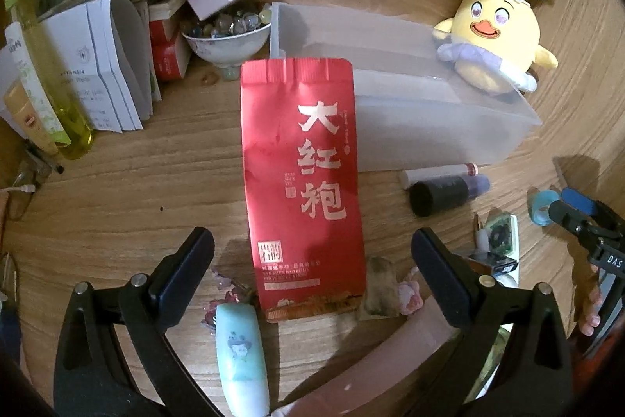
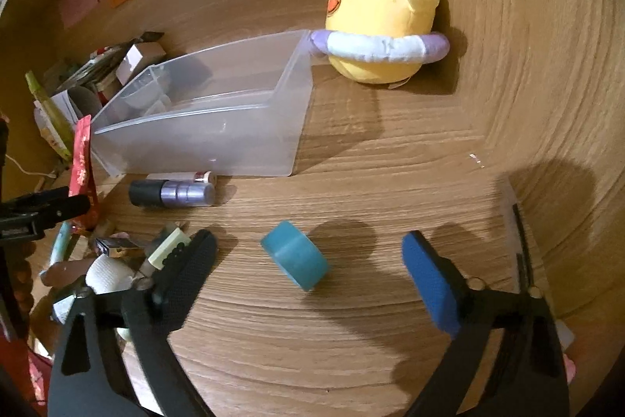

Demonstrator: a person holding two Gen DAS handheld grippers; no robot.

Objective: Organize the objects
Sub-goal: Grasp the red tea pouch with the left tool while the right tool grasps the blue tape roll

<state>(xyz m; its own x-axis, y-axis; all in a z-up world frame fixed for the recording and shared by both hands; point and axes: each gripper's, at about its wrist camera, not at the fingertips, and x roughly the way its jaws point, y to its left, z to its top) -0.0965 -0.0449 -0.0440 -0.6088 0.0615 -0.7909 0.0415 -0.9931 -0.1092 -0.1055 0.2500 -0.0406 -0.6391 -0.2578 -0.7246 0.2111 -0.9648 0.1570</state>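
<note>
Your left gripper (image 1: pixel 312 260) has its fingers spread wide with the red tea pouch (image 1: pixel 302 182) standing between them, but neither finger touches it. The pouch is upright, long axis vertical, crimped top edge up and the big white characters running top to bottom, its printed face toward you. A pale green tube (image 1: pixel 242 358) lies on the tabletop (image 1: pixel 156 174) just inside your left finger, lengthwise toward you.

Your right gripper (image 2: pixel 308 256) is also spread, nothing pinched. The blue tape roll (image 2: pixel 295 255) sits on the tabletop right between those fingers, clear of both, tipped on its edge with its flat side angled toward the lower left.

Beyond the fingertips is the clear plastic bin (image 2: pixel 218 127), long and narrow, its long axis running away to the left in the right wrist view. I can't tell for sure what's inside; through the wall there's only a faint shape at the far end. The yellow chick plush (image 2: pixel 381 14) stands upright against the bin's far right corner. In front of the bin, a dark bottle with a purple body (image 2: pixel 172 194) and a thin white tube (image 2: pixel 183 176) lie on their sides, parallel to the bin's front wall. Off past your left finger, a white bowl (image 1: pixel 226 42) is full of glass marbles.
</note>
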